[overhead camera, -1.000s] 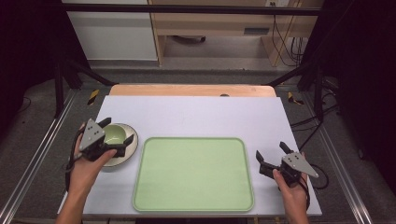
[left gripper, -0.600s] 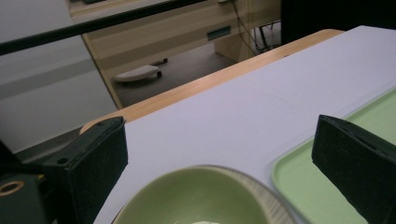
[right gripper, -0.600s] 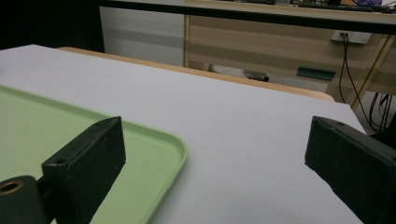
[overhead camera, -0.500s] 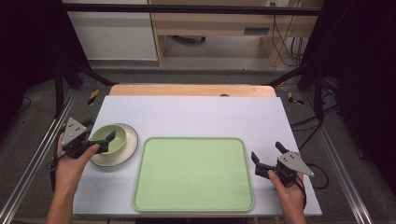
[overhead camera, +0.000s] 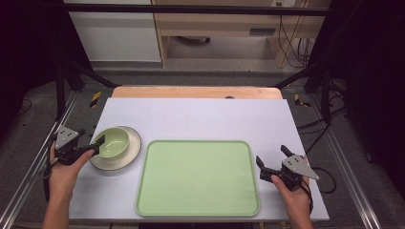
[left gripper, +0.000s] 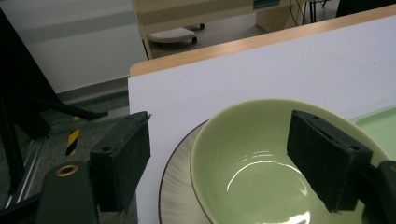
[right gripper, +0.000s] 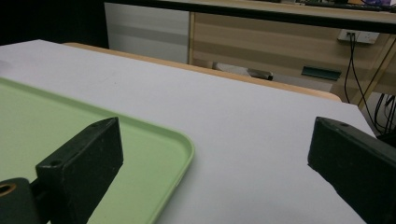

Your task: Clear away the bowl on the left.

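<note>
The glossy pale-green ceramic bowl (overhead camera: 113, 142) sits in the middle of a round white saucer-like plate with a dark rim (overhead camera: 128, 157), and that plate stands on the white table (overhead camera: 200, 117) just to the left of the large pale-green rectangular plastic tray (overhead camera: 198, 177). The left gripper (overhead camera: 95, 147) has come in at the bowl's left edge and straddles its rim, one pad outside the wall and the other over the hollow; its jaws have just been closing, but in the left gripper view there is a clear gap between the outer pad (left gripper: 122, 163) and the bowl (left gripper: 247, 163), so nothing is clamped yet. The right gripper (overhead camera: 271, 161) waits just off the tray's right edge, jaws spread wide and empty, the tray's corner (right gripper: 140, 154) in front of them. As I read it, the work is barely begun: the bowl is not gripped, not lifted, and the tray is bare. Pinching the rim, raising the bowl and carrying it across all seem left to do.
</note>
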A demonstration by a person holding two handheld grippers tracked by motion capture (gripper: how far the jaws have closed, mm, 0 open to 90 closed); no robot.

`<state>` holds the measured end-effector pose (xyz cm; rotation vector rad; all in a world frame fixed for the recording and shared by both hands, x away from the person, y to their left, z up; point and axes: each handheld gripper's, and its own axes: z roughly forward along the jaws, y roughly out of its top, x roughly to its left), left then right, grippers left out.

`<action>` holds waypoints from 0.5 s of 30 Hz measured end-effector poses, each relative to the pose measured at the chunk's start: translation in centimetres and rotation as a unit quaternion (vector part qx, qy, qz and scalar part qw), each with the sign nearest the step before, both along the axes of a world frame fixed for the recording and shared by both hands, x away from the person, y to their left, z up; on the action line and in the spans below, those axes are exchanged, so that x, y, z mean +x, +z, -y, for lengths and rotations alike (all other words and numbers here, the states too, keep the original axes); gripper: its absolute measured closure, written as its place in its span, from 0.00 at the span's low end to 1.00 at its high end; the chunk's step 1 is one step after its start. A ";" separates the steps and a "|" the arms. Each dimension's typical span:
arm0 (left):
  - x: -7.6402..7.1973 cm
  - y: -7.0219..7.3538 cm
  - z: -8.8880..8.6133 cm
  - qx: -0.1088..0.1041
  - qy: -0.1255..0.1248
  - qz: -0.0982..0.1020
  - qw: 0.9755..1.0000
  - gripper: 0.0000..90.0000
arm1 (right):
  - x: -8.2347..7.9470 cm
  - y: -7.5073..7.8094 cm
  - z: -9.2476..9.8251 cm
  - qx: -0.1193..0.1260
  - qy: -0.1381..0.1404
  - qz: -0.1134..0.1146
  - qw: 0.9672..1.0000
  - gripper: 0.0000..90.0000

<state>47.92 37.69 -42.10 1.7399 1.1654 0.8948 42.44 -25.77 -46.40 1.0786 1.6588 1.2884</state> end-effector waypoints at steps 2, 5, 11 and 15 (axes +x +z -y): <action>0.0 -0.1 0.0 0.003 0.010 -0.001 1.000 0.26 | 0.0 0.0 0.0 0.000 0.001 0.001 1.000 0.04; 0.2 -0.4 0.1 -0.003 0.022 -0.012 1.000 0.32 | 0.0 0.0 -0.1 -0.001 0.006 0.000 1.000 0.04; 0.6 -1.4 0.2 0.011 0.035 -0.046 0.998 0.42 | 0.0 0.0 -0.1 -0.001 0.007 -0.004 1.000 0.04; 0.6 -1.8 0.0 0.004 0.033 -0.056 0.998 0.46 | 0.0 0.0 -0.1 -0.001 0.007 -0.004 1.000 0.04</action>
